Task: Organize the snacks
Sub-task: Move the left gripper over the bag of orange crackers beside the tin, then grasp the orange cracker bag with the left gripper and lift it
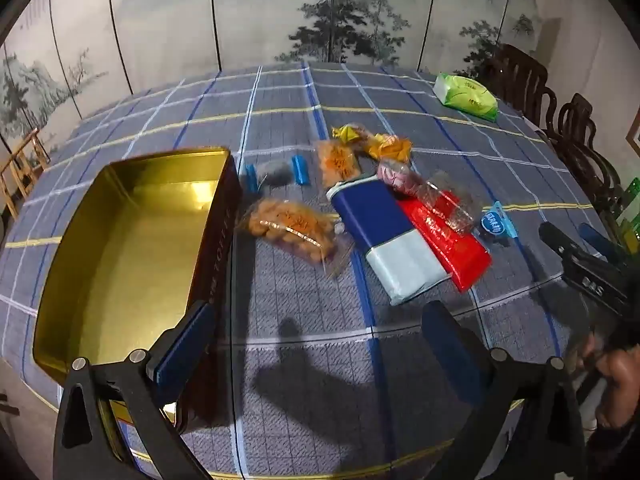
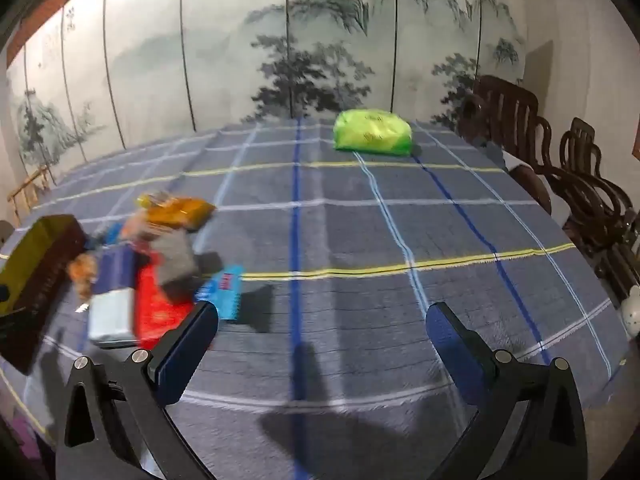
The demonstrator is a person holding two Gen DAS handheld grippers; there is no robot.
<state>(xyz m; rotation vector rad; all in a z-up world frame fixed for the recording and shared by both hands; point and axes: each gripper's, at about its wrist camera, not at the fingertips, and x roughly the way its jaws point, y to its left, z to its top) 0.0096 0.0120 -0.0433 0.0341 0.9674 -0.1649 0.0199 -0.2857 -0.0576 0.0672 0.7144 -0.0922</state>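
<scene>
An open tin (image 1: 132, 248) with a gold inside and dark red walls stands at the left of the plaid table; it holds nothing. Right of it lie snacks: a clear bag of orange puffs (image 1: 290, 230), a blue and pale blue pack (image 1: 386, 236), a red pack (image 1: 448, 236), small orange and yellow packets (image 1: 368, 148) and a small light blue packet (image 1: 496, 224). My left gripper (image 1: 320, 336) is open above bare cloth near the tin's corner. My right gripper (image 2: 322, 332) is open over bare cloth, with the blurred snack pile (image 2: 152, 280) to its left.
A green packet (image 1: 466, 96) (image 2: 372, 132) lies apart at the far right of the table. Dark wooden chairs (image 2: 560, 176) stand along the right edge. A painted folding screen (image 1: 240, 12) closes the back. A person's hand (image 1: 612, 364) holds the right gripper's body.
</scene>
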